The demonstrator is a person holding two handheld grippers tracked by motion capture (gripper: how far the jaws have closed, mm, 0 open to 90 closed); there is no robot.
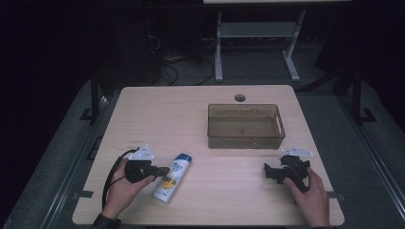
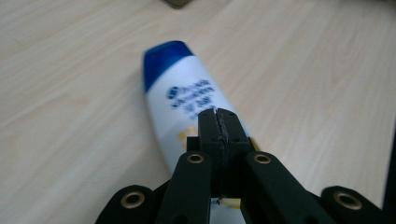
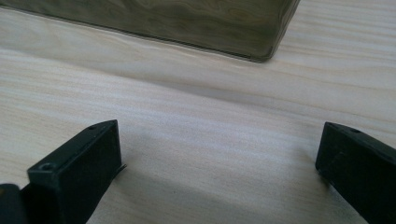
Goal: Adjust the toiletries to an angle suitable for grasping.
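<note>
Apparently closed left tongs (image 2: pixel 219 122) overlap bottle (image 2: pixel 187 100); table edge (image 1: pixel 210 223) near.

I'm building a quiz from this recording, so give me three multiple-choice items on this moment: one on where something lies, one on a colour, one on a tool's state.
1. Where does the shampoo bottle lie on the table?
A. Inside the bin
B. Near the front edge, beside the left tool
C. At the far edge by the hole

2. What colour is the bottle's cap?
A. Blue
B. Red
C. Green

3. How do the right tool's jaws stand?
A. Pressed together
C. Clamped on the bottle
B. Wide apart, nothing between them

Key: 1 B, the high view shows it next to the left tool, well clear of the clear bin. 2 A, the left gripper view shows a blue cap. 3 B, the right gripper view shows bare table between the right tool's jaws.
</note>
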